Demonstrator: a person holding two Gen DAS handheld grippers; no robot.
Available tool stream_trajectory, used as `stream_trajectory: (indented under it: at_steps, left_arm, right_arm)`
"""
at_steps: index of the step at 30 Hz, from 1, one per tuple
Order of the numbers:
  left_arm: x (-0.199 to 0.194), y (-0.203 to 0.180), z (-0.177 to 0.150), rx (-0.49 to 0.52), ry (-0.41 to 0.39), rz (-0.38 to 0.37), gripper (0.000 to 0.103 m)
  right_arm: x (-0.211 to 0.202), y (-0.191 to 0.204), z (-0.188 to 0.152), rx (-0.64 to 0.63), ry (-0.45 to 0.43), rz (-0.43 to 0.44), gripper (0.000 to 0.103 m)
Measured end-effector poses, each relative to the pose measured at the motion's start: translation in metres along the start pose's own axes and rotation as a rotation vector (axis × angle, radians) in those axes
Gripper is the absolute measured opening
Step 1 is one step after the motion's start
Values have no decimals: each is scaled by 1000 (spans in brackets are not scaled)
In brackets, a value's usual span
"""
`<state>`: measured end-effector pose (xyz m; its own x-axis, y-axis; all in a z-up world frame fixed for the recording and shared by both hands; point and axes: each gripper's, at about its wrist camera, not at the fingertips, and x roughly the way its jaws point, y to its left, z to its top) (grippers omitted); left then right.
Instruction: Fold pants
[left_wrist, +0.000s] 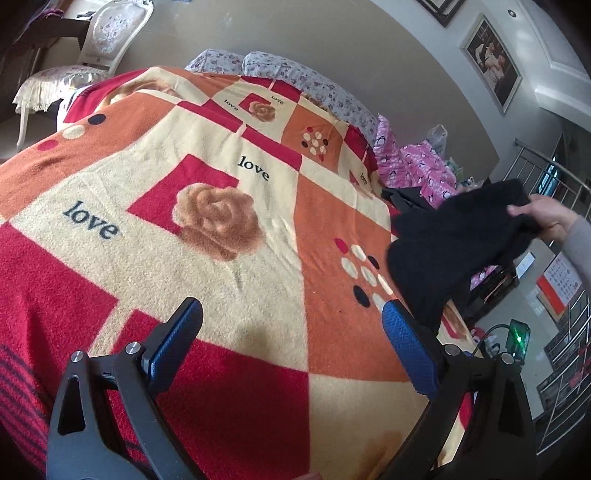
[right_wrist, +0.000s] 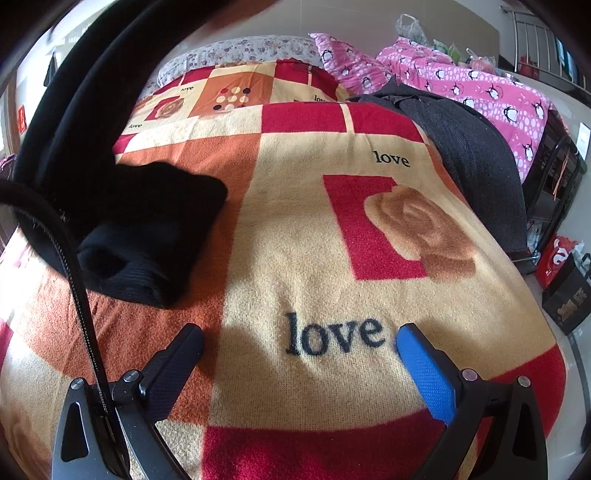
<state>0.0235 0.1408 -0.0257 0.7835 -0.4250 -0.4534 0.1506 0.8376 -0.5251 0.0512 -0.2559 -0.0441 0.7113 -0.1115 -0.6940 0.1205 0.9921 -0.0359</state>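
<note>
1. Left wrist view: the left gripper (left_wrist: 291, 314) hangs over the bed with its jaws spread wide and nothing between them. Its two pads are blue and ribbed, on black plastic arms.
2. A fleecy blanket (left_wrist: 221, 229) covers the bed in red, orange and cream squares, with brown roses, dot clusters and the word "love".
3. At the bed's right edge a bare hand (left_wrist: 543, 216) lifts soft black pants (left_wrist: 450, 251), which hang in a bunched fold off the blanket.
4. Two floral pillows (left_wrist: 295, 77) lie at the far edge; a pink penguin-print quilt (left_wrist: 421, 166) is heaped at the far right corner.
5. Right wrist view: the right gripper (right_wrist: 299, 339) also has its jaws apart and empty, over the near edge of the blanket (right_wrist: 295, 258).
6. The black pants (right_wrist: 147, 236) rest at the left side, knit and thick, one cuff rolled open; the rest rises out of the top left of the frame.
7. One grey woven garment (right_wrist: 476, 162) drapes over the right edge, beside the pink quilt (right_wrist: 480, 88).
</note>
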Motion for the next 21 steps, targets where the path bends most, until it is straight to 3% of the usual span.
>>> stream_trajectory:
  at_steps: [10, 21]
  left_arm:
    - [10, -8, -3, 44, 60, 5, 98]
    - [2, 10, -1, -47, 35, -15, 98]
  right_arm:
    - [0, 0, 0, 1, 3, -1, 103]
    - [0, 0, 0, 1, 2, -1, 103]
